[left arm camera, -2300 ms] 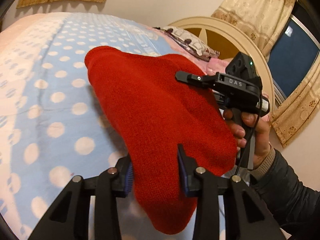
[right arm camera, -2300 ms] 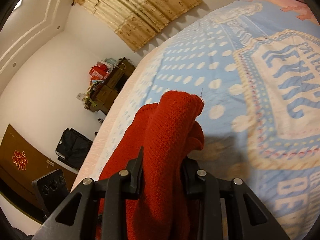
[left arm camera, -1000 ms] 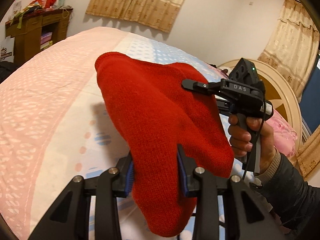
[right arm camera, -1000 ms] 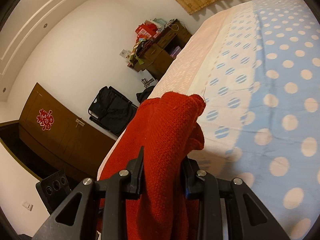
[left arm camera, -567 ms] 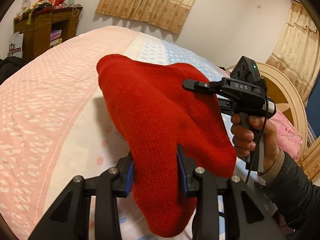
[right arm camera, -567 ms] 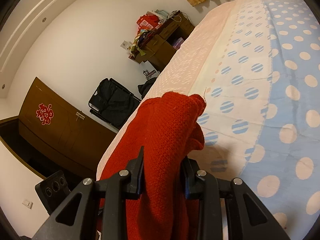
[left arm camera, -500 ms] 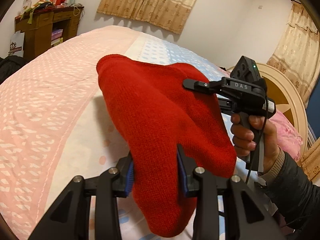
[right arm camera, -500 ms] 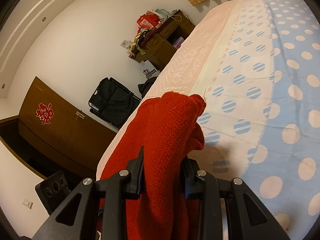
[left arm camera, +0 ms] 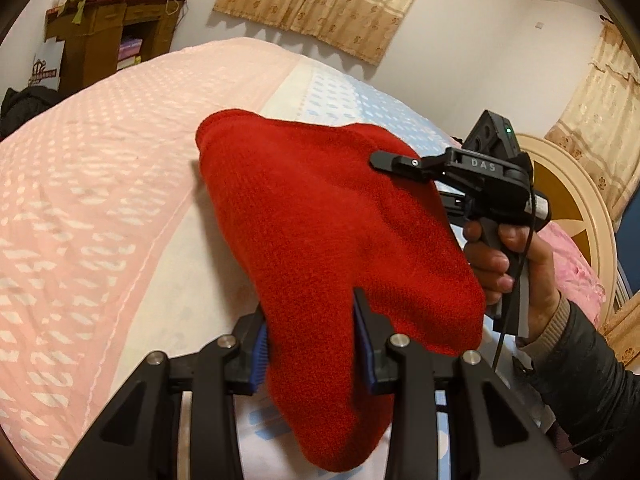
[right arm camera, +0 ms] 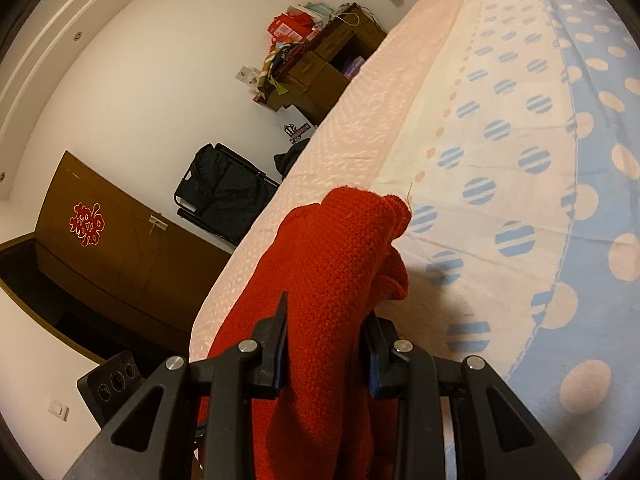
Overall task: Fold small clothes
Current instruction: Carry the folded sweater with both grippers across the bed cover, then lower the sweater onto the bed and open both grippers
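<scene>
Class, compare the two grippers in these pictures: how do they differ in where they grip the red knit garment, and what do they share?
The left gripper clamps the red knit garment near its lower hanging end; the right gripper clamps it near the upper edge. In the left wrist view, the left gripper points away from the camera and the right gripper points across the picture. Both have jaws shut on the garment, which hangs above the bedspread.

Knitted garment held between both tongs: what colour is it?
Plain red, no pattern: the knitted garment shows best in the left wrist view.
</scene>
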A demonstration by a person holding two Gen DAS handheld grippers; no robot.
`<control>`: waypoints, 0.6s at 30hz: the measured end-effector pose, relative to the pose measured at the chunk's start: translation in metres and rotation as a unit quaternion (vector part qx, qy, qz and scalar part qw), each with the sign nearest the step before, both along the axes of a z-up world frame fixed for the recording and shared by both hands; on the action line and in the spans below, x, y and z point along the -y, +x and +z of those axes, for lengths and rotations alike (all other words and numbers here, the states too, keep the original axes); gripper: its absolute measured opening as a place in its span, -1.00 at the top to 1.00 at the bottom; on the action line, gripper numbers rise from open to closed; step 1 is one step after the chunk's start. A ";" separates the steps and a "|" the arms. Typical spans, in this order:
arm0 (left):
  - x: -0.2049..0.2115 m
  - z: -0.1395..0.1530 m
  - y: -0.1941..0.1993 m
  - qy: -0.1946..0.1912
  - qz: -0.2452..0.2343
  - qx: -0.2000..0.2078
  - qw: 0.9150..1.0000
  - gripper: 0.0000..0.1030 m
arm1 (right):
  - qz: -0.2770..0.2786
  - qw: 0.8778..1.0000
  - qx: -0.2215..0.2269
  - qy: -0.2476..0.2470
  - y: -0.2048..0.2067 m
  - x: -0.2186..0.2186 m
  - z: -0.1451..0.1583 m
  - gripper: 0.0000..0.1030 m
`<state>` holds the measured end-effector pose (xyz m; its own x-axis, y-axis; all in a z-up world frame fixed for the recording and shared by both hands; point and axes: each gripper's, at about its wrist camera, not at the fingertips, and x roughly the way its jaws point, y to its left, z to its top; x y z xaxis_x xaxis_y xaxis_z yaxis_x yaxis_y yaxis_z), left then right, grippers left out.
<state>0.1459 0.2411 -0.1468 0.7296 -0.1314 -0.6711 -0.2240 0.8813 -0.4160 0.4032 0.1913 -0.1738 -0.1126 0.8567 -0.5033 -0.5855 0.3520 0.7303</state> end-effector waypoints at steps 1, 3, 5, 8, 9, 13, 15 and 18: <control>-0.001 -0.002 -0.001 -0.002 0.000 -0.001 1.000 0.27 | -0.001 1.000 -0.001 -0.003 0.000 -0.001 -0.002 0.41; -0.003 -0.004 0.001 -0.005 0.001 -0.004 1.000 0.27 | -0.001 1.000 -0.005 -0.007 0.002 -0.002 -0.007 0.41; -0.004 -0.008 0.000 -0.007 0.001 -0.006 1.000 0.27 | 0.000 1.000 -0.008 -0.009 0.003 -0.003 -0.011 0.41; -0.003 -0.012 -0.005 -0.009 0.002 -0.007 1.000 0.27 | 0.000 1.000 -0.012 -0.013 0.004 -0.006 -0.016 0.40; -0.002 -0.013 -0.006 -0.010 0.002 -0.007 1.000 0.27 | 0.000 1.000 -0.013 -0.015 0.004 -0.007 -0.017 0.40; -0.002 -0.012 -0.006 -0.011 0.003 -0.006 1.000 0.27 | -0.005 1.000 -0.016 -0.025 0.007 -0.010 -0.025 0.40; 0.000 -0.011 -0.009 -0.005 0.002 -0.006 1.000 0.25 | -0.007 0.999 -0.016 -0.033 0.007 -0.011 -0.028 0.40; 0.008 -0.003 -0.008 0.016 0.001 -0.009 1.000 0.14 | -0.006 0.999 -0.015 -0.041 0.006 -0.010 -0.030 0.36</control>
